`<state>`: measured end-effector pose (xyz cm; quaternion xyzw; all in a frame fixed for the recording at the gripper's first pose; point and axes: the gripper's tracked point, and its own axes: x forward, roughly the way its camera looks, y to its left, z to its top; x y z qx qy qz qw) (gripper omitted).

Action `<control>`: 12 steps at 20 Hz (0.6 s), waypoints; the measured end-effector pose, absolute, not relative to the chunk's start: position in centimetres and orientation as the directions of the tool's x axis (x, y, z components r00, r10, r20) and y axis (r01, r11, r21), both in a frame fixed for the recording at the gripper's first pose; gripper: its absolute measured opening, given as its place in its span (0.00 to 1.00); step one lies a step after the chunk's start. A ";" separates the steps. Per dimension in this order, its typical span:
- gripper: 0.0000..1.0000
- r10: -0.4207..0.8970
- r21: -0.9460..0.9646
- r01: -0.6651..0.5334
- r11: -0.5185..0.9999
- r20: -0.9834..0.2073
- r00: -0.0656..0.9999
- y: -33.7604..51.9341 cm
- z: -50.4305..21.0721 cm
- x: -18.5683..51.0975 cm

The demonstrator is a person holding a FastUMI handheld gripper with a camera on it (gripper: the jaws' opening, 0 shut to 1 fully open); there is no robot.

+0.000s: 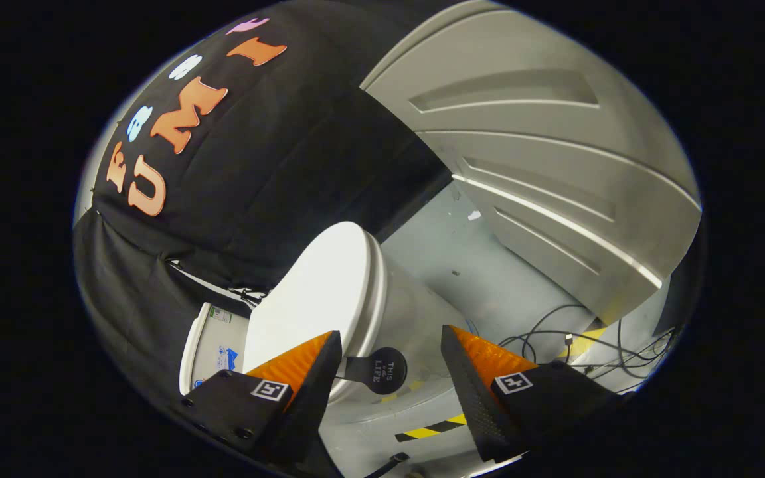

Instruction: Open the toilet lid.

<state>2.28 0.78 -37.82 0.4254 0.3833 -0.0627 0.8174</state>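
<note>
Gripper view, tilted. The gripper [389, 362] stands wide, its two fingers spread well apart and holding nothing. Just ahead of the gap between them, nearer one finger, lies the toilet lid [319, 292], a smooth white oval closed flat upon the seat; its rounded front rim reaches almost to that fingertip. From under this rim projects a small dark lifting tab [376, 369] with a round end, lying in the open gap and touching neither finger. Beyond the lid, a label [220, 315] marks the white cistern, which is backed by the black cloth wall. To the other side of the bowl, beyond the far finger, loose cables [568, 338] trail over the pale floor [475, 265], and a striped tape mark [432, 428] lies below the gap. A grey panelled door [522, 159] rises behind.

Handling, as a judgement: the lid appears rigid moulded plastic, light to moderate in weight, glossy and therefore slippery; it should pivot stiffly about a rear hinge. The tab offers the surest hold, its flat sides suited to a pinch. Failing that, the front rim may be hooked from beneath.
</note>
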 end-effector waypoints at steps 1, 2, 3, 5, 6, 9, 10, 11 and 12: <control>0.97 0.256 0.668 0.432 0.606 -0.678 0.689 1.3 -38.0 2.1; 0.96 0.281 0.692 0.434 0.577 -0.667 0.690 1.7 -38.0 2.3; 0.95 0.301 0.711 0.433 0.554 -0.656 0.692 2.0 -38.1 2.5; 0.86 0.307 0.720 0.444 0.534 -0.654 0.691 1.8 -38.6 2.4; 0.80 0.307 0.723 0.452 0.523 -0.654 0.691 1.5 -38.7 2.4; 0.67 0.368 0.779 0.441 0.447 -0.609 0.703 2.6 -38.2 2.5; 0.67 0.388 0.791 0.435 0.430 -0.597 0.702 3.1 -38.2 2.5; 0.67 0.403 0.800 0.427 0.422 -0.587 0.702 3.3 -38.2 2.5; 0.65 0.402 0.798 0.427 0.425 -0.589 0.701 3.6 -38.7 2.6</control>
